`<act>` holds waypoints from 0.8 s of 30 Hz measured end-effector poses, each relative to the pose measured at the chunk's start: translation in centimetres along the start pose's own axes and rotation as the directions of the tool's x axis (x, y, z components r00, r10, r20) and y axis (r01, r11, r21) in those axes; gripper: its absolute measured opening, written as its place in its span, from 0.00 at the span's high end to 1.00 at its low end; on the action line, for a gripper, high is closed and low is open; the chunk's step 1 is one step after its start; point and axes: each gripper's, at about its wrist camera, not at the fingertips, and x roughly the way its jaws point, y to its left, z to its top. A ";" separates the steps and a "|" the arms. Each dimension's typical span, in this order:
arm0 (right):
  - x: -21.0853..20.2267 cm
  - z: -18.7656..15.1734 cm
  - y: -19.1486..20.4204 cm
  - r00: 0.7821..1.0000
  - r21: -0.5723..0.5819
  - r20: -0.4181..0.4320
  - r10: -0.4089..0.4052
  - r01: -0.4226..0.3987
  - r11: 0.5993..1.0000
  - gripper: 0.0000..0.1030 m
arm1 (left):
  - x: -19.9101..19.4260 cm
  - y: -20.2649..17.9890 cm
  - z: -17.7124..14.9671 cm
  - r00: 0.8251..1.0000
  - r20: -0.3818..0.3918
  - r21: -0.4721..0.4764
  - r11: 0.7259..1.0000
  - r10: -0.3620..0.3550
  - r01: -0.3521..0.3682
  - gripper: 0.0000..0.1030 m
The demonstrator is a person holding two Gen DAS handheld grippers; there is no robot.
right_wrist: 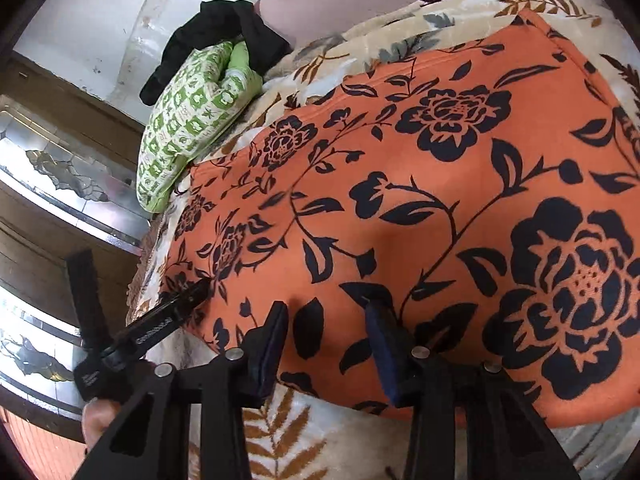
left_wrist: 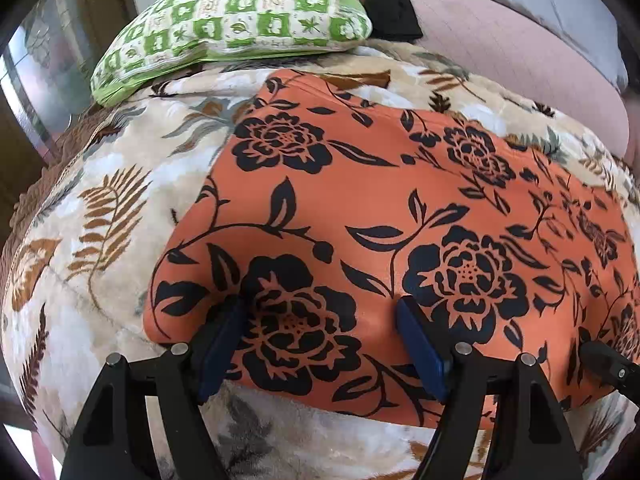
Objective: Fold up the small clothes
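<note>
An orange garment with black flower print (left_wrist: 380,208) lies spread flat on a cream leaf-patterned blanket (left_wrist: 112,208); it also fills the right wrist view (right_wrist: 420,208). My left gripper (left_wrist: 320,312) is open, its blue-padded fingers resting on the garment's near edge, towards its left corner. My right gripper (right_wrist: 326,316) is open too, its fingers on the same near edge further right. The left gripper's tip (right_wrist: 188,296) shows at the left of the right wrist view, and the right gripper's tip (left_wrist: 604,356) at the right of the left wrist view.
A green-and-white patterned pillow (left_wrist: 232,24) lies at the far end of the blanket, with a black cloth (left_wrist: 392,4) behind it. A pink sheet (left_wrist: 520,60) lies at the far right. A mirrored cabinet (right_wrist: 60,168) stands to the left.
</note>
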 end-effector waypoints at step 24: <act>-6.1 0.3 -0.1 0.960 -0.050 0.207 -0.188 0.202 0.978 0.57 | -3.1 2.1 -2.0 0.989 0.070 -0.035 0.991 0.128 -0.126 0.13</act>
